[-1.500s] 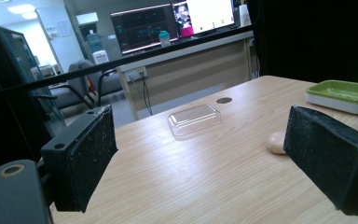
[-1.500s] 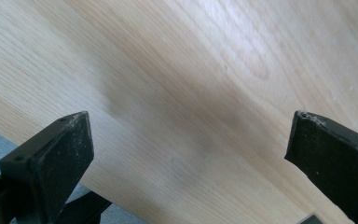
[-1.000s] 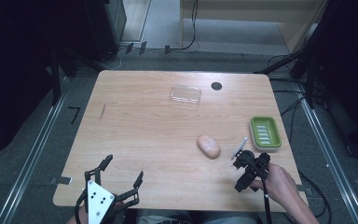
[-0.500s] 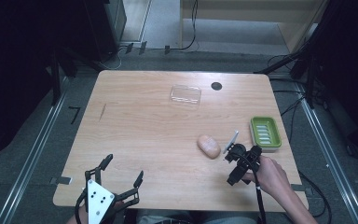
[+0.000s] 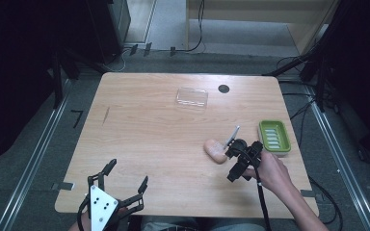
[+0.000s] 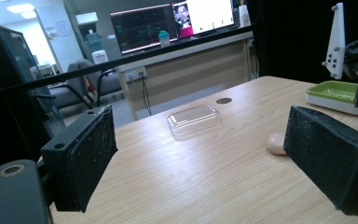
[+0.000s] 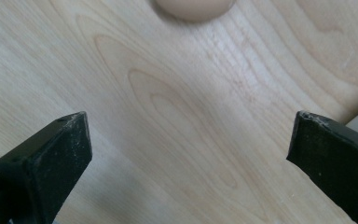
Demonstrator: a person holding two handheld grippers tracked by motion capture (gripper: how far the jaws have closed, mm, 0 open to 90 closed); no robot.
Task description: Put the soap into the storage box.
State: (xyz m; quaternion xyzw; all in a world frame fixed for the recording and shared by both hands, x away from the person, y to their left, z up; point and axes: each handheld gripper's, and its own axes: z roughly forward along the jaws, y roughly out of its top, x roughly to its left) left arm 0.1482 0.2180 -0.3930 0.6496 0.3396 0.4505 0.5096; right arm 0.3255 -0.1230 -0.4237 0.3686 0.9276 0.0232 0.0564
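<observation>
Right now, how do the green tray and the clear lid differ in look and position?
The green tray is opaque, bright green with a pale base and a ribbed floor; the clear lid is see-through and shows the wood beneath. The green tray sits at the table's right edge, close to the right gripper; the clear lid lies toward the far edge, with both grippers well away from it. Both are shallow rounded rectangles resting flat on the table.
</observation>
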